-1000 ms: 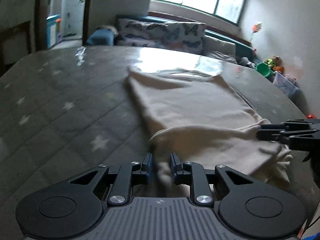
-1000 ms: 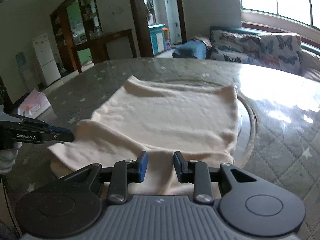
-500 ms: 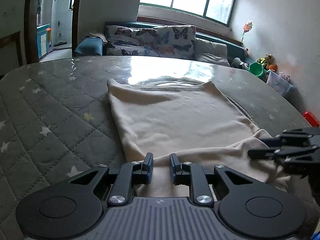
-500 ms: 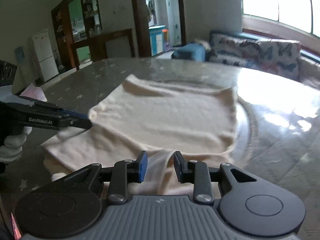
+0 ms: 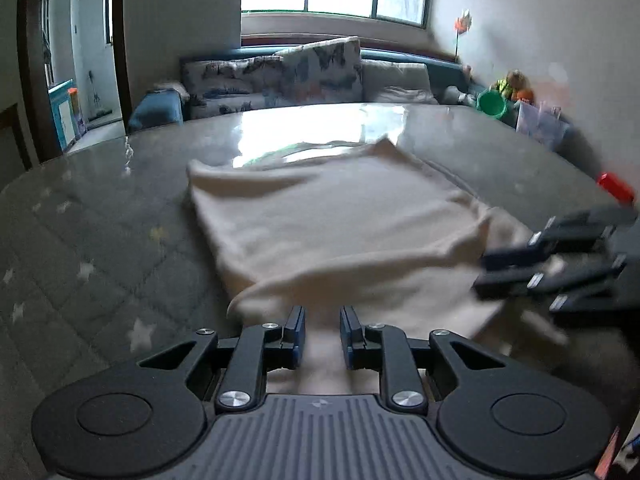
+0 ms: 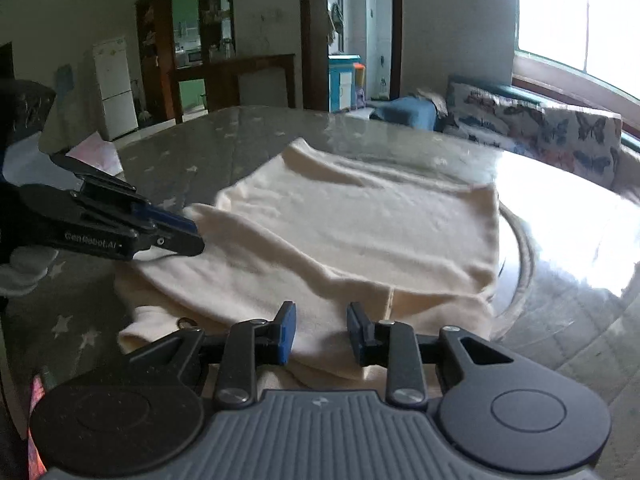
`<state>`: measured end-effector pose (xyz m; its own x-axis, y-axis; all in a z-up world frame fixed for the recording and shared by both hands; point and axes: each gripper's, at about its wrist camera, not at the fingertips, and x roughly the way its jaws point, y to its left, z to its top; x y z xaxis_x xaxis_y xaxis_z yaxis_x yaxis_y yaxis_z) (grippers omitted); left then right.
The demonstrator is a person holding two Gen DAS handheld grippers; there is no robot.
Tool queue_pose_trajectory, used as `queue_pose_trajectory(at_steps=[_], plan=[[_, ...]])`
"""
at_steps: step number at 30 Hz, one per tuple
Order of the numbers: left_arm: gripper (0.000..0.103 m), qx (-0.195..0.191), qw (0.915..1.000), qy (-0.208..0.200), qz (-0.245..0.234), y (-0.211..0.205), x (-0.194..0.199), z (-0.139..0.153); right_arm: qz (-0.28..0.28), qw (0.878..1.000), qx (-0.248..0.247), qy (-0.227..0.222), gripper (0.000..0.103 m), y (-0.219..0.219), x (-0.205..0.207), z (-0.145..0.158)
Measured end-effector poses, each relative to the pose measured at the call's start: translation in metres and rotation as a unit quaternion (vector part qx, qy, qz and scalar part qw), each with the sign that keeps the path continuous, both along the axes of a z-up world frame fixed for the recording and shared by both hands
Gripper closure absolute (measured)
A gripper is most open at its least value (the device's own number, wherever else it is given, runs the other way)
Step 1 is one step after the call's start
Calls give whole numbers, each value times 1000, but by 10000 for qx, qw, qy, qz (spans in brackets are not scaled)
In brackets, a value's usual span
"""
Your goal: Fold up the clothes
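Cream garment (image 6: 360, 240) mid-frame on star-print worktop (image 6: 560, 312), near edge folded. Left gripper (image 6: 188, 236), "GenRobot.AI" on side, fingers pinching garment's left edge. Right gripper (image 6: 320, 334) fingers narrowly parted, cloth between, grip unclear.

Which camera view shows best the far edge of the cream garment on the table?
The right wrist view: the cream garment is sharp there, and its far edge runs unbroken between both corners. In the left wrist view the same garment is motion-blurred and glare from the table washes that edge.

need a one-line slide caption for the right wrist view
Right gripper and left gripper lift the near edge of a cream knit garment over a grey star-patterned quilted table cover.
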<state>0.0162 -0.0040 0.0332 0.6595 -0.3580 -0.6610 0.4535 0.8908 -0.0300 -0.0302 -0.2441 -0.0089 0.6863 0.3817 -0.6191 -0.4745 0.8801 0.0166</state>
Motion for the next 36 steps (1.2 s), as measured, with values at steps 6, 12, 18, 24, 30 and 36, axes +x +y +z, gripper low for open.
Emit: queue_pose_trajectory(at_steps=[6, 12, 18, 24, 30, 36], plan=[[80, 173, 9989, -227, -359, 4, -21, 5, 319, 9981, -481, -227, 75, 4, -17, -5], [80, 462, 9963, -317, -658, 3, -33, 2, 323, 9986, -407, -71, 75, -6, -21, 4], [78, 1138, 9748, -948, -1668, -4, -67, 3, 540, 9958, -745, 8, 71, -11, -40, 10], [78, 1619, 9476, -1349, -2401, -16, -85, -10, 757, 9912, -1085, 84, 63, -16, -59, 16], [78, 1707, 9299, -1608, -2834, -35, -92, -19, 822, 9880, -1304, 123, 61, -16, -68, 7], [92, 1543, 9347, -1704, -2709, -39, -86, -22, 924, 9836, -1544, -85, 52, -11, -75, 0]])
